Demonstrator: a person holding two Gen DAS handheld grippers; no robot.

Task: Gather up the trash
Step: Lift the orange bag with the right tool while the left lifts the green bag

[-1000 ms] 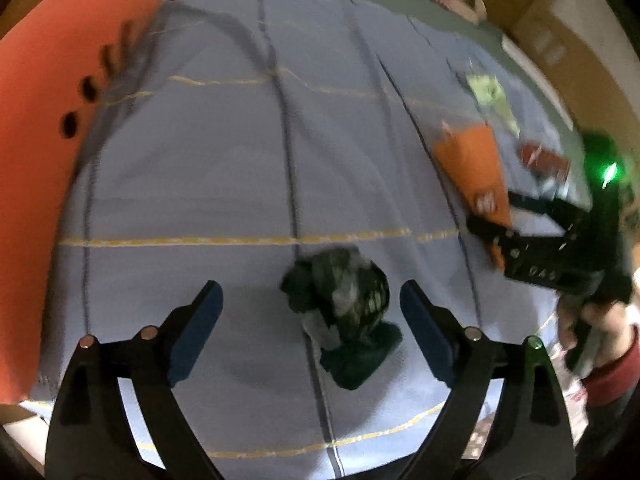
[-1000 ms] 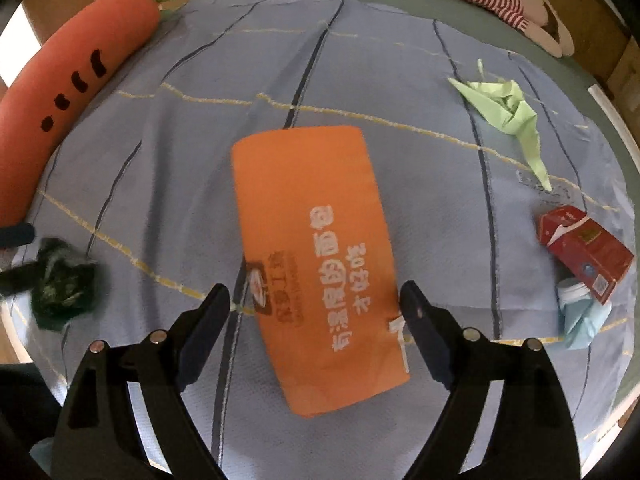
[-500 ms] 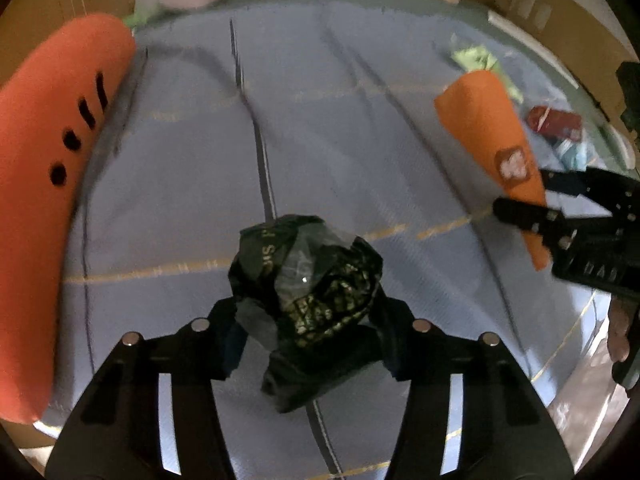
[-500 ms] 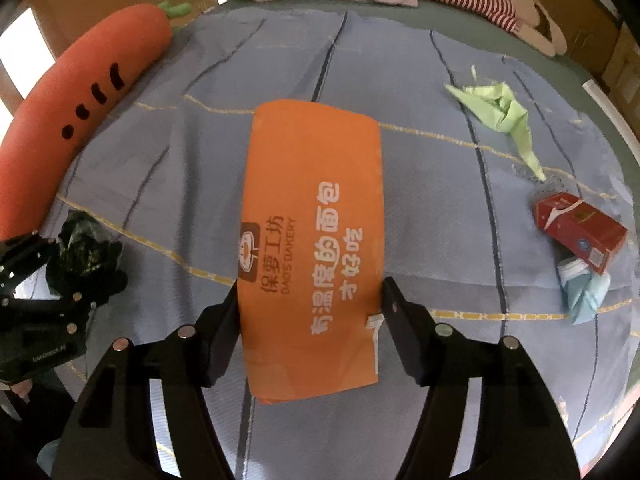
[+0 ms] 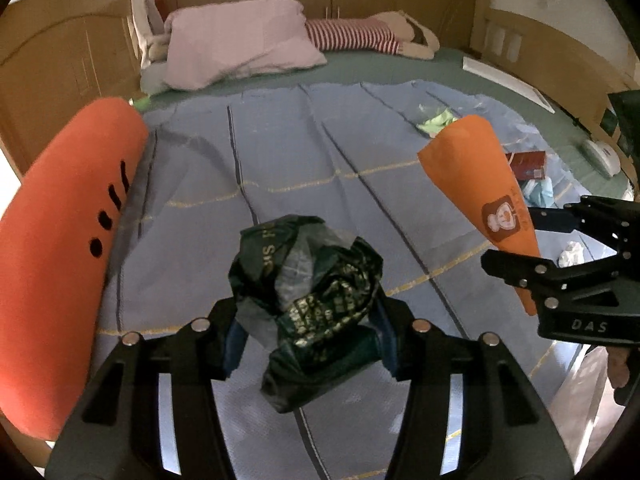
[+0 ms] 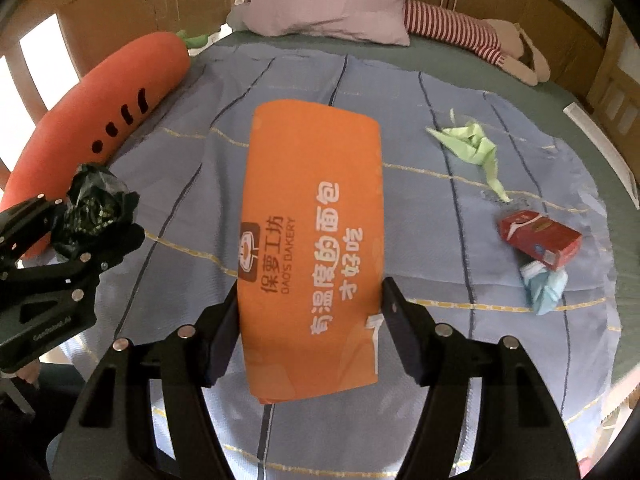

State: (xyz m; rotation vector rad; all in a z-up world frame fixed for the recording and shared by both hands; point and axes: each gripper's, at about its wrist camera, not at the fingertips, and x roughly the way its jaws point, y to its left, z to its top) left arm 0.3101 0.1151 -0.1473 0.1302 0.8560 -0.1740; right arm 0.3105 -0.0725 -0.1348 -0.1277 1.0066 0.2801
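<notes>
My left gripper [image 5: 310, 338] is shut on a crumpled dark green plastic bag [image 5: 308, 292] and holds it above the blue bedsheet [image 5: 288, 160]; the bag also shows in the right wrist view [image 6: 96, 208]. My right gripper [image 6: 308, 332] is shut on an orange bakery bag [image 6: 316, 240] with white print, lifted off the sheet; it also shows in the left wrist view [image 5: 480, 188]. On the sheet lie a green crumpled paper [image 6: 472, 144], a red carton [image 6: 540, 236] and a light blue wad [image 6: 544, 284].
A big orange carrot plush [image 5: 60, 232] lies along the bed's left side. A pink pillow [image 5: 236, 44] and a striped plush toy [image 5: 360, 36] lie at the head. Wooden walls surround the bed. A small white tissue [image 5: 572, 252] lies near the right edge.
Both grippers closed on their items, the left on the dark green bag, the right on the orange bag, and lifted them off the sheet. Both views tilted up toward the bed's head.
</notes>
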